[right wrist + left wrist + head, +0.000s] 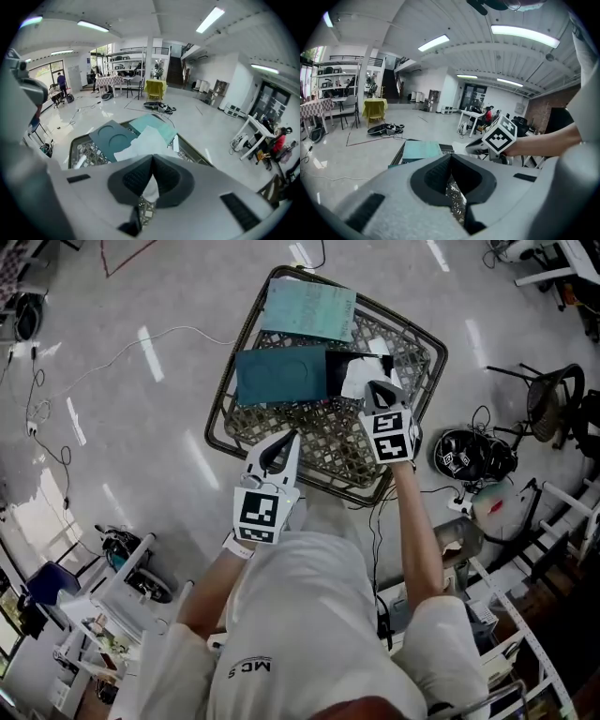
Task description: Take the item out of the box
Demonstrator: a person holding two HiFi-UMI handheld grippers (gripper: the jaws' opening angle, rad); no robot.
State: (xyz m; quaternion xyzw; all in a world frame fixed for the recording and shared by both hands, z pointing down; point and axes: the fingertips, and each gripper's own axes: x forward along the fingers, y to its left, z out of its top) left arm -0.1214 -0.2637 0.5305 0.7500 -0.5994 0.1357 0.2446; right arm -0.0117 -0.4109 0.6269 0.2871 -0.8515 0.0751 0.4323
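- Head view: a wire basket [221,418] sits on the pale floor [122,427], right in front of the person.
- Inside it, a light teal box [309,307] lies at the far side, overlapping the rim. A dark teal box [281,376] lies flat nearer the middle.
- A white sheet [359,379] lies just beside the dark box's right edge, against a black patch (what that patch belongs to cannot be made out).
- The left gripper [286,442] hangs over the basket's near rim, pointing at the dark teal box but apart from it.
- The right gripper [376,390] is further in, with its tip over the white sheet.
- Left gripper view: the jaws meet at their tips and hold nothing. Only basket mesh [454,201] shows through the gap behind the tips.
- Past them the light teal box [421,151] shows, and to the right the other gripper's marker cube [500,136] on an outstretched forearm.
- Right gripper view: these jaws also stand closed tip to tip.
- The white sheet [145,143] spreads directly beyond the tips, and more white shows through the opening below them, above some mesh. Whether the tips touch the sheet is not clear from here.
- The dark teal box [110,136] lies to the left of the sheet and has two round recesses in its face. The light teal box [157,124] lies behind, at the basket's far edge.
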